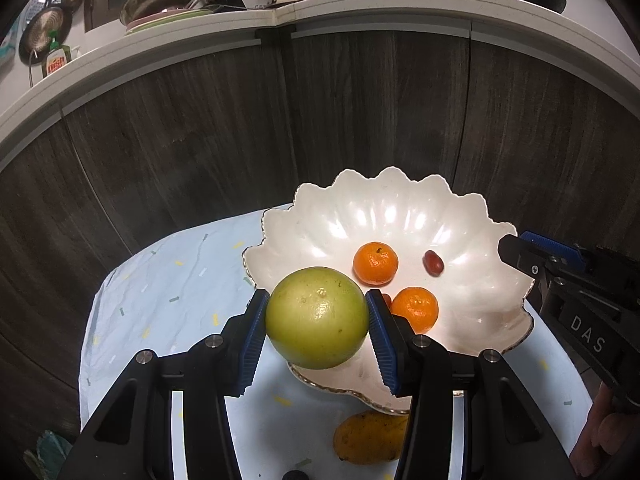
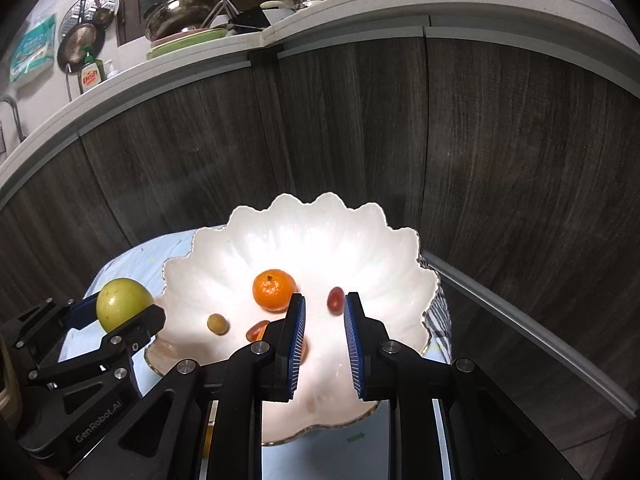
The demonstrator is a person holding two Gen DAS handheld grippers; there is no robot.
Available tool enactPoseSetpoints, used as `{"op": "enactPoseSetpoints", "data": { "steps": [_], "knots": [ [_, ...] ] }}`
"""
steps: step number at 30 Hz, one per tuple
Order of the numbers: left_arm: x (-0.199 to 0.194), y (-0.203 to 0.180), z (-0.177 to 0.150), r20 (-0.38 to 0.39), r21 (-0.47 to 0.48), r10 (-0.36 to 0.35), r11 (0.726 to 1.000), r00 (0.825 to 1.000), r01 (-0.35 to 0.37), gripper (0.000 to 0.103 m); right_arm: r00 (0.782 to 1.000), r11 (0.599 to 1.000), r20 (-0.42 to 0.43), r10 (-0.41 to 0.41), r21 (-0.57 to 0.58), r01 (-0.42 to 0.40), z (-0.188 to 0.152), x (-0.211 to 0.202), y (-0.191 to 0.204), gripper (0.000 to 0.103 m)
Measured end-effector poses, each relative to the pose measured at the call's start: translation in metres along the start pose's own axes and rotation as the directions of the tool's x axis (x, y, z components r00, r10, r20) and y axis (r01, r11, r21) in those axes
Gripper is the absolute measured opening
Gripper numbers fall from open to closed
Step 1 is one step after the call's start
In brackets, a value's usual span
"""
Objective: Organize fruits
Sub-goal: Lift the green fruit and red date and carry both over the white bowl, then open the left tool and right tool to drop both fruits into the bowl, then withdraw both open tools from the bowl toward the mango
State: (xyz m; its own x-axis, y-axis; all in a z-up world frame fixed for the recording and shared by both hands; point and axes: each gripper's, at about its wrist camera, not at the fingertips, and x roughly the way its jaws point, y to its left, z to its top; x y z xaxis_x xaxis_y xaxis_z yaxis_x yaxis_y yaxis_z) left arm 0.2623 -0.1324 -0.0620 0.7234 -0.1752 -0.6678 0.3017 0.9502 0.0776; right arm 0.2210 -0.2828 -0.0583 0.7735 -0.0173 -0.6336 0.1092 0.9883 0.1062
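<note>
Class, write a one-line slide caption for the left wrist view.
Left gripper holds a green fruit at the rim of a white scalloped bowl containing two oranges.

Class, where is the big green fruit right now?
The green fruit is clamped in the left gripper, over the white bowl's near-left rim.

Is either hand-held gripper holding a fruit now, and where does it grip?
The left hand-held gripper holds the large green fruit, pads on its two opposite sides. The right hand-held gripper holds nothing.

Left gripper (image 1: 317,334) clamped around something, right gripper (image 2: 324,344) closed, empty
</note>
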Motion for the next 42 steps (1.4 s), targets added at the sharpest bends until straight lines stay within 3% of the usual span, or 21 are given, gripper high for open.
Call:
{"op": "enactPoseSetpoints", "data": {
  "steps": [15,19,22,27,42],
  "knots": [
    [0.008,-0.004,-0.002,-0.023,0.011,-0.008,1.0,1.0,0.008,0.049,1.0,1.0,-0.005,0.007,0.001,-0.007,-0.004,0.002,-0.001,0.022],
    [0.003,-0.006,0.001,0.014,0.027,0.007,1.0,1.0,-0.008,0.06,1.0,1.0,-0.007,0.01,0.002,-0.01,-0.004,0.003,-0.002,0.022],
    [0.001,-0.005,0.003,0.022,0.033,0.015,0.999,1.0,-0.016,0.061,1.0,1.0,-0.006,0.007,0.008,-0.007,-0.004,0.002,-0.003,0.023],
    [0.0,-0.005,0.003,0.027,0.035,0.022,0.999,0.999,-0.023,0.065,1.0,1.0,0.006,-0.001,0.008,0.001,-0.004,0.0,-0.003,0.036],
    [-0.016,0.002,-0.003,0.032,0.006,0.039,0.999,0.999,-0.039,0.081,1.0,1.0,0.024,-0.006,0.003,0.006,-0.005,-0.015,0.002,0.05]
  ]
}}
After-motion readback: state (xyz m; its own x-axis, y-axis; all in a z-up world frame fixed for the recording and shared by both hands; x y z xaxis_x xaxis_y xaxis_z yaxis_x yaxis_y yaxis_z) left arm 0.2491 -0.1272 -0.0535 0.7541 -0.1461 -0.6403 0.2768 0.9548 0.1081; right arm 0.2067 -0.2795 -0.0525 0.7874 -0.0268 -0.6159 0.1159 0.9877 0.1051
